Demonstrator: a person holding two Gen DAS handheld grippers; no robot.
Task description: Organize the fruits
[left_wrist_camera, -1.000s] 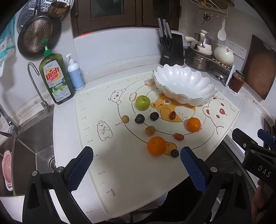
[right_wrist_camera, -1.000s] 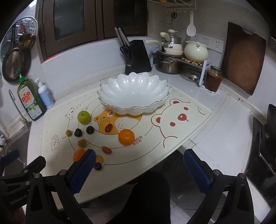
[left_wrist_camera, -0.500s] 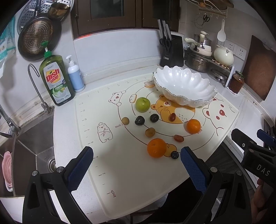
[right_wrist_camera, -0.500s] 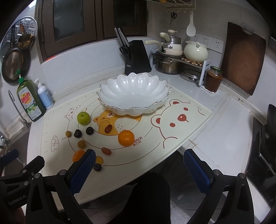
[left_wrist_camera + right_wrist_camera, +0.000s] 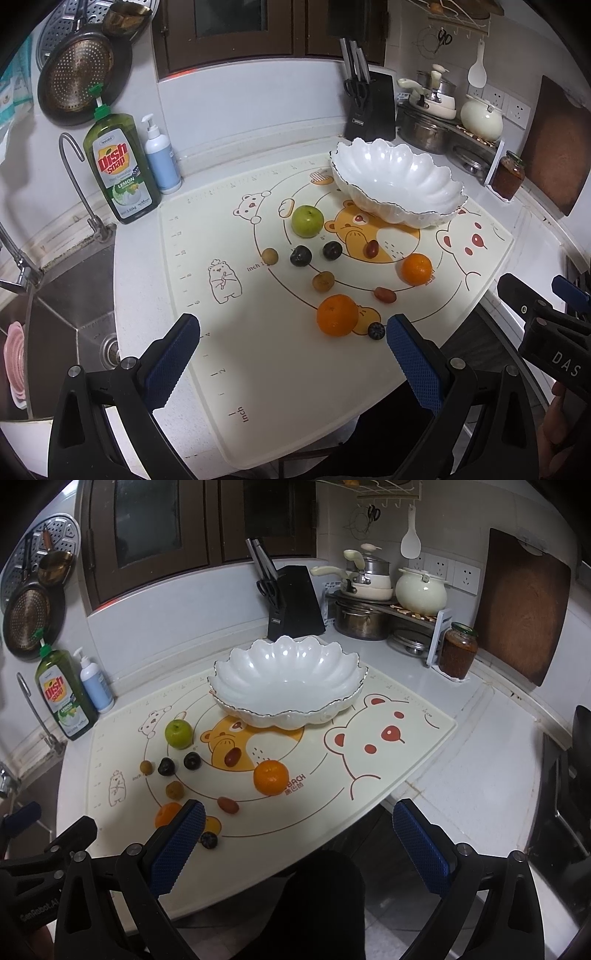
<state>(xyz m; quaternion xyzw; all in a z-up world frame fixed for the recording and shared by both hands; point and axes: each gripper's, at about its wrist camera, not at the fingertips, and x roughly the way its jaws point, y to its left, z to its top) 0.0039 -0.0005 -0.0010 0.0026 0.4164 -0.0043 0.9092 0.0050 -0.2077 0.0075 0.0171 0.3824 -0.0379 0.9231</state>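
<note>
A white scalloped bowl (image 5: 397, 184) (image 5: 286, 681) stands empty at the back of a bear-print mat (image 5: 280, 354) (image 5: 402, 760). On the mat lie a green apple (image 5: 307, 220) (image 5: 178, 733), two oranges (image 5: 337, 315) (image 5: 416, 269) (image 5: 270, 777), dark plums (image 5: 300, 256), brown longans (image 5: 323, 281), red grapes (image 5: 372, 248) and a blueberry (image 5: 375, 330). My left gripper (image 5: 291, 358) is open and empty, above the mat's front. My right gripper (image 5: 299, 842) is open and empty at the mat's front right edge.
A dish soap bottle (image 5: 118, 166) and pump bottle (image 5: 160, 155) stand at the back left beside the sink (image 5: 62, 317). A knife block (image 5: 291, 602), pots (image 5: 369, 602), a jar (image 5: 458, 651) and a wooden board (image 5: 524, 605) line the back right.
Both grippers have moved slightly forward toward the mat; the fruits look a little nearer. Nothing was picked up or moved.
</note>
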